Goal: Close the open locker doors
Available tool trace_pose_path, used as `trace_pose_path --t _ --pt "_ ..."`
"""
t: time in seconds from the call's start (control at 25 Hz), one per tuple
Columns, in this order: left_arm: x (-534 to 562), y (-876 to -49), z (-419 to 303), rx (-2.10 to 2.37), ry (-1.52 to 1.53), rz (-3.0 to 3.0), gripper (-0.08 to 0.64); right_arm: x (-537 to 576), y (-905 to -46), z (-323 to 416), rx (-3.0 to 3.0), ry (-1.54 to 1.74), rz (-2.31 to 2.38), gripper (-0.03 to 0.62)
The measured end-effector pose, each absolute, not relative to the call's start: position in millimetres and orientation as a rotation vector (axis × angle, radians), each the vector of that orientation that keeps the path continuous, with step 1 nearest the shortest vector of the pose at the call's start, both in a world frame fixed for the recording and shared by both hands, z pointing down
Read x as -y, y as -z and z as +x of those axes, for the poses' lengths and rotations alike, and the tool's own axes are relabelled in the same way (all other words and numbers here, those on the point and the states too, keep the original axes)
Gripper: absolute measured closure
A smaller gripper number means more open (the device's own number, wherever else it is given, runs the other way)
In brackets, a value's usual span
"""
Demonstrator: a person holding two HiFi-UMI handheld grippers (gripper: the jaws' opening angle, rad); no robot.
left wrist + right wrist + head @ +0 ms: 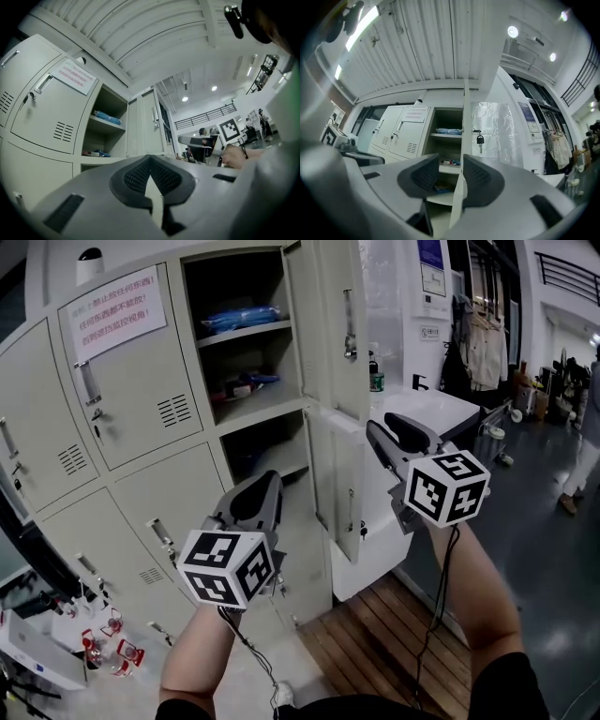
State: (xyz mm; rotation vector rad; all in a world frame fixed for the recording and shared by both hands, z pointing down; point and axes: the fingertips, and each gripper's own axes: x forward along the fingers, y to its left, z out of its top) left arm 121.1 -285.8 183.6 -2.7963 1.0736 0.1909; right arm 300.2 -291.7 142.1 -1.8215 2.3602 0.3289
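two pale grey metal locker doors open at the right end of the pale grey metal locker bank [141, 399]: upper door [330, 324] swung out edge-on, small dark key [480, 139] hanging on its outer face; lower door [339, 486] ajar just below. behind the upper one, shelves with blue plastic packets [241, 317]. right gripper [451, 161] just beside the lower door's free edge, jaws apart, that edge showing in the gap, no pad pressing on it. left gripper [151, 161] lower and further left, aimed at closed lockers, jaws together on nothing. white notice with red print [117, 313] on a closed door; wooden plank floor [394, 634] below.
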Motion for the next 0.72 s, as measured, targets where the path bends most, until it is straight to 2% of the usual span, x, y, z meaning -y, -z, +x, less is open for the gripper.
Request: trace_pose_path --t 0.24,0.72 --pt "301 -184 118 -1.052 -0.182 -2.805 0.555 327 -142 312 -2.342 -0.242 -1.829 0.399" --pt "341 -183 106 -1.027 -0.165 -2.815 0.555 376 -145 317 -2.319 -0.206 -1.884 0.408"
